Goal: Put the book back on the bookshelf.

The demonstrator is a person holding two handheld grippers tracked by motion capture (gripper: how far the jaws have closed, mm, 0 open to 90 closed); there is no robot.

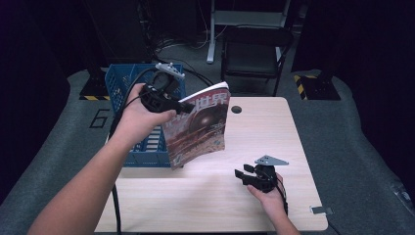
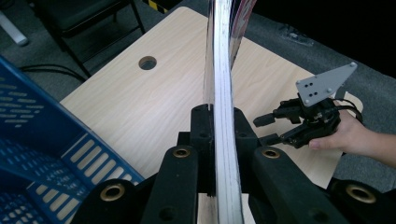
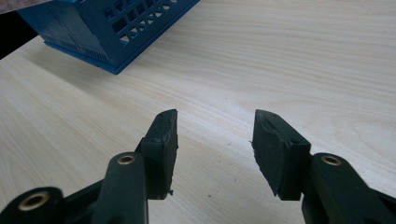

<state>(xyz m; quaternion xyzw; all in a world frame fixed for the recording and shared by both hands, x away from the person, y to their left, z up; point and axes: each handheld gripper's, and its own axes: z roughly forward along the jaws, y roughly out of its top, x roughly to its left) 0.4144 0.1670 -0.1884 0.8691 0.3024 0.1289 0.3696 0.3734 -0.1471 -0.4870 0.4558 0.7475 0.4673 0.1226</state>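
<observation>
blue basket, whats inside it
The blue basket shows bare slotted walls and floor; the left hand-held gripper, shut on the magazine, hides the rest.

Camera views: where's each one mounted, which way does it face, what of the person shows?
High view: above the person's side, facing forward and down; forearms, left gripper holding magazine.
Left gripper view: along jaws clamping the magazine's edge; right gripper beyond.
Right gripper view: along open jaws at table.
Shared: blue basket.
</observation>
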